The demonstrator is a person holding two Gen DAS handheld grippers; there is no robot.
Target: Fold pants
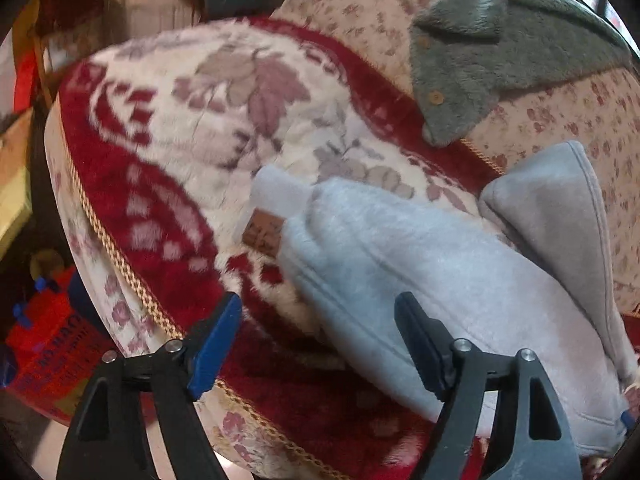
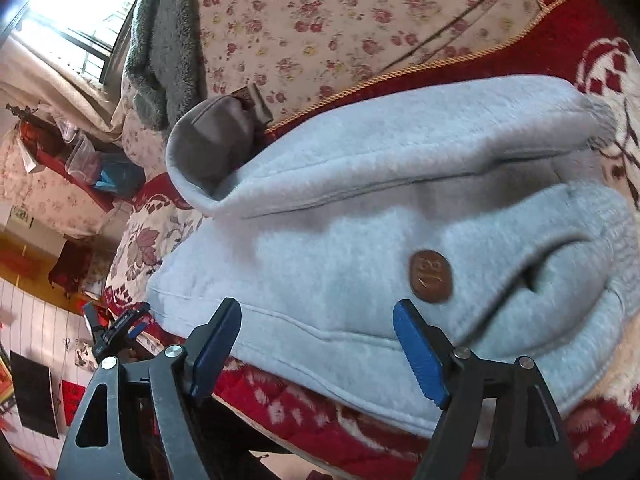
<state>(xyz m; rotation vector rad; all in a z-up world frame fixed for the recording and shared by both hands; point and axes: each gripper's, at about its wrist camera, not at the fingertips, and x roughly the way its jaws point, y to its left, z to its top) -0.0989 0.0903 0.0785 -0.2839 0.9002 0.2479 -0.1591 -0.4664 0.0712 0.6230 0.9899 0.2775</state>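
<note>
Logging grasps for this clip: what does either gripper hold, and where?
Nothing. Left gripper and right gripper are open above the grey pants.

One pair of light grey pants (image 2: 360,208) lies folded, filling the centre of the right wrist view. It carries two brown patches: one round (image 2: 431,277), one rectangular (image 1: 264,233). One red-and-cream floral blanket (image 1: 168,128) lies under it. One grey fleece garment (image 1: 480,60) lies at upper right, showing two buttons. Two tools are visible: left tool (image 1: 318,330), right tool (image 2: 318,334).
</note>
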